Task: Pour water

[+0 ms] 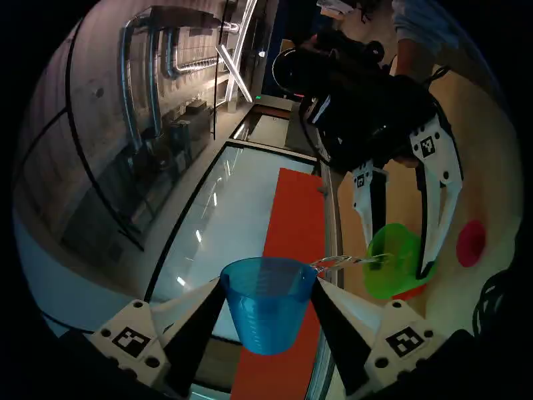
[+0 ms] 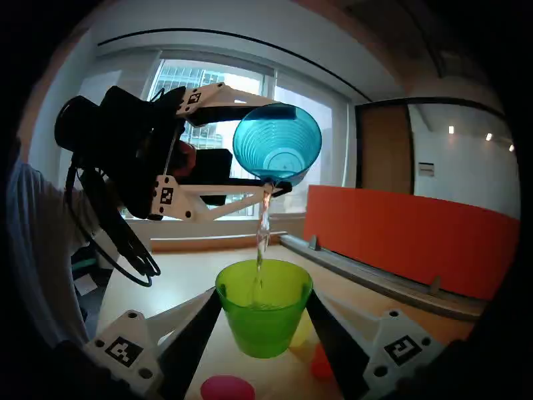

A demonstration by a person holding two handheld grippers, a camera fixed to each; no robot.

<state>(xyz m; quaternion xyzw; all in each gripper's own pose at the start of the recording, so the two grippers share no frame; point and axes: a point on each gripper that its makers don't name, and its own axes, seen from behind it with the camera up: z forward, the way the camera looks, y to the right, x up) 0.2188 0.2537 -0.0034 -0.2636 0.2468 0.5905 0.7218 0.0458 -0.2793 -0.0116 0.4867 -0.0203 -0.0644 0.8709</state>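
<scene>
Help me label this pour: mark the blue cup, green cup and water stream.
blue cup (image 2: pixel 266 137), right gripper view, inner wall.
green cup (image 2: pixel 265 330), right gripper view, outer front wall.
water stream (image 2: pixel 262 233), right gripper view, midway between the cups.

I see the translucent blue cup (image 2: pixel 276 143) tipped well over, a thin water stream (image 2: pixel 262 230) running from its lower rim into the upright translucent green cup (image 2: pixel 264 320) just below.
</scene>
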